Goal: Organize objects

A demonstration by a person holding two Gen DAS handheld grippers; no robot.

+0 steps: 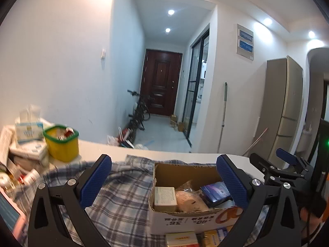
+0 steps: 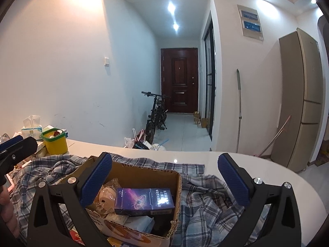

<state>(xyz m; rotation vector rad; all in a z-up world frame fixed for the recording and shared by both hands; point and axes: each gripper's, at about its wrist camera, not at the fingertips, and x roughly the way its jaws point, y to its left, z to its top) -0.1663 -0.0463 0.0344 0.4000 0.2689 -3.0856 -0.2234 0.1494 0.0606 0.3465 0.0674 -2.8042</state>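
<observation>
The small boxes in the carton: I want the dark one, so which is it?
It is the purple-blue box with the galaxy print, lying on top in the cardboard carton. The other box there is pale cream.

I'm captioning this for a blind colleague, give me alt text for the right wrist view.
The open right gripper hovers over a cardboard box holding a purple carton, on a plaid cloth covering a white table. Behind, a hallway holds a bicycle and a dark door.

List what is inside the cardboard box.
The cardboard box holds a dark blue carton, a pale rectangular box and a crinkly clear-wrapped beige item. White packets lie lower down; anything beneath them is hidden.
</observation>
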